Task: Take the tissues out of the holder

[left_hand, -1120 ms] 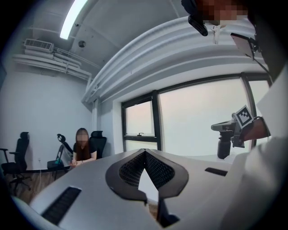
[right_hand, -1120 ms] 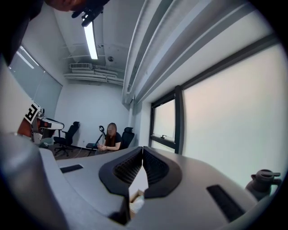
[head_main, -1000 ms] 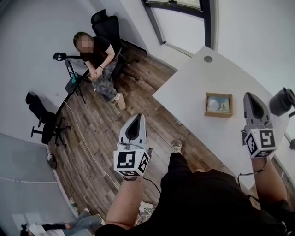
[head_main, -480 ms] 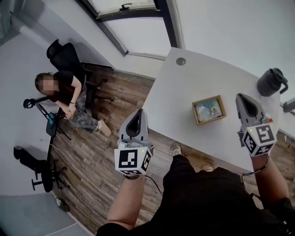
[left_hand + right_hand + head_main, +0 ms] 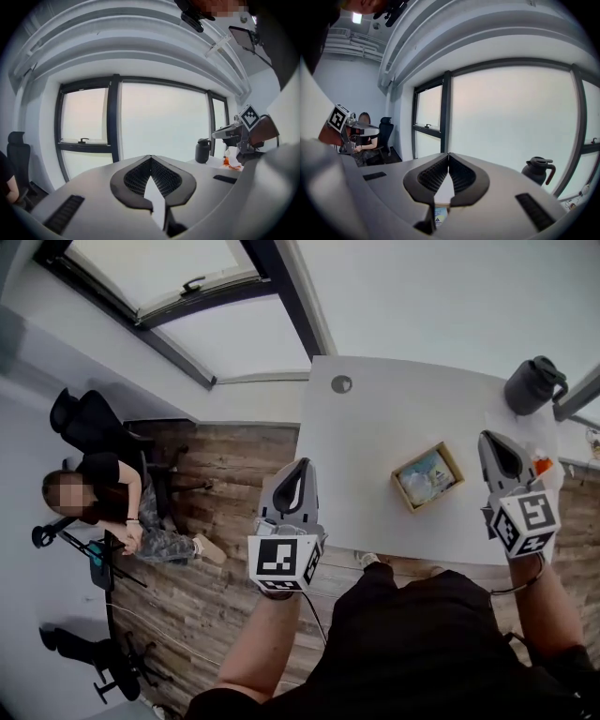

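At the far left of the head view a seated person (image 5: 112,502) in a dark top sits on a black office chair (image 5: 80,418) over the brown wood-plank floor (image 5: 225,512), below a dark-framed window (image 5: 187,296).

Next comes the left gripper (image 5: 302,463), grey with a black-and-white marker cube, held out on a bare forearm so that its tip shows at the left edge of the white table (image 5: 375,427). In its own view the two black ribbed jaws meet at the tip – closed, with nothing between them.

A round grey grommet (image 5: 341,383) sits in the tabletop near the far left corner. Towards the middle right lies the shallow square wooden holder (image 5: 454,461), flat on the table and turned cornerwise to the person. The pale blue-and-white pack of tissues (image 5: 424,476) lies inside it, filling most of the tray.

The right gripper (image 5: 489,437) is just to the right of the holder and apart from it, above the table's right part. Its jaws are likewise pressed together and empty – its own view shows a corner of the holder and the printed pack low beneath them.

Furthest right, a black jug (image 5: 534,383) with a handle stands upright at the table's far right corner, and a small orange object (image 5: 542,465) peeks out just beside the right gripper.
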Demonstrator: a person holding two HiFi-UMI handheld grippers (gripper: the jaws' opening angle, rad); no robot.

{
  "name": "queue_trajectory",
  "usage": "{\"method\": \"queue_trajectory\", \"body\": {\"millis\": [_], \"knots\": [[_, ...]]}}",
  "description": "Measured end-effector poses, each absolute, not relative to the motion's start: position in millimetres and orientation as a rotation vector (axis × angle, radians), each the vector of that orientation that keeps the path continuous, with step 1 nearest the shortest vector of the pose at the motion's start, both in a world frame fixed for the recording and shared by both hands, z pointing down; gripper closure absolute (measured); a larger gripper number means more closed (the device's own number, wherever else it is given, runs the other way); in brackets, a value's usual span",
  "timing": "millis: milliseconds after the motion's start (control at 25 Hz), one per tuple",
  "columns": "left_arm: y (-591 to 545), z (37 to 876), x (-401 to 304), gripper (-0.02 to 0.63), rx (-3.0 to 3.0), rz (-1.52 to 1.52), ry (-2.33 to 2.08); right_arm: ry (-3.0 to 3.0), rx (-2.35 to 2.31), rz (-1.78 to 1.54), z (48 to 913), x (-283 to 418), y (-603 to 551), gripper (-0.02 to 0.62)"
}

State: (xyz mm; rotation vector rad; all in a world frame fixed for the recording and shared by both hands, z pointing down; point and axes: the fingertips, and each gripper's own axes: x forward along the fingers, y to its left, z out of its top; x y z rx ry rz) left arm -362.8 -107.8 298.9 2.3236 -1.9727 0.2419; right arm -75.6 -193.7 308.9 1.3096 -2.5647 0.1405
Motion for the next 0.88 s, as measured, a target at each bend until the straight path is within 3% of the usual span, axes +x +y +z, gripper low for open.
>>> {"method": "queue_trajectory", "body": {"millis": [440, 880], "knots": [[-175.0, 315.5, -346.4, 0.603, 2.437, 0.205, -1.798, -2.472, 1.380, 0.191, 319.5, -68.3, -197.3, 0.589], [-179.3, 345.0, -341.7, 0.603, 2.350, 0.300, -1.855, -2.415, 1.201, 0.368, 397.6, -71.7, -206.6, 0.589]]}}
